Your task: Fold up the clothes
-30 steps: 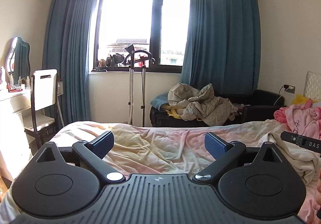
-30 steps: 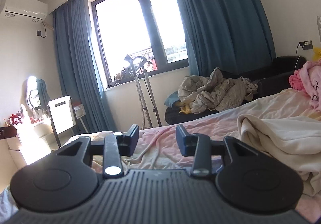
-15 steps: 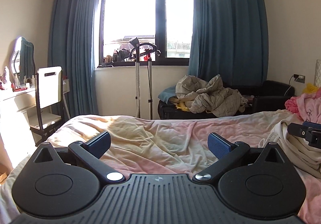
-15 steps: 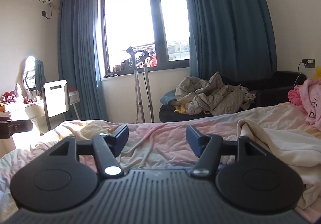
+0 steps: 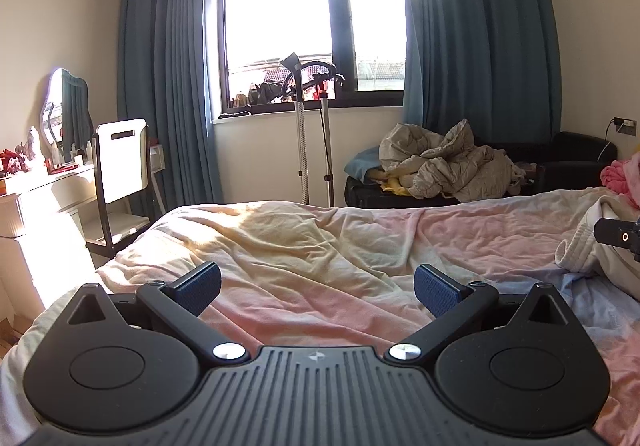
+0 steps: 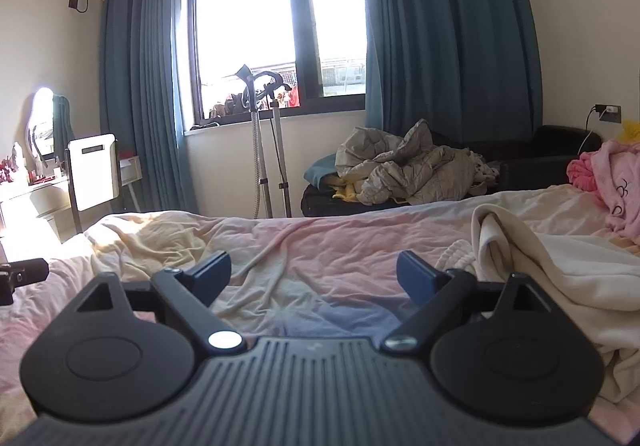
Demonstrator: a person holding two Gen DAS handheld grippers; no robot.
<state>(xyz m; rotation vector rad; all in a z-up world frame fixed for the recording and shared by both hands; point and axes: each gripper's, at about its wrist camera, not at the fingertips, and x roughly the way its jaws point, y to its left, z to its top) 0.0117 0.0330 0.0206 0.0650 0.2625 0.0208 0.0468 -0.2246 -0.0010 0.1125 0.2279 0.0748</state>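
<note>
Cream garment heaped on the bed, both my claws spread and empty

The cream garment (image 6: 560, 266) lies crumpled on the right part of the bed (image 6: 320, 242), just beside my right claw (image 6: 314, 278), whose blue pads stand wide apart over the pink sheet, grasping nothing. Only its ribbed cuff (image 5: 574, 252) and an edge show in the left view, where my left claw (image 5: 318, 288) is likewise released above bare sheet. Each view catches a sliver of the other claw at its edge. The right view alone shows the pink clothing (image 6: 612, 182) past the garment in full; the left view shows more of the dressing table (image 5: 44, 182) and mirror (image 5: 66, 112). Both show the window (image 5: 304, 22) and the beige quilt (image 5: 444, 162) piled on the dark sofa (image 5: 572, 158)
</note>
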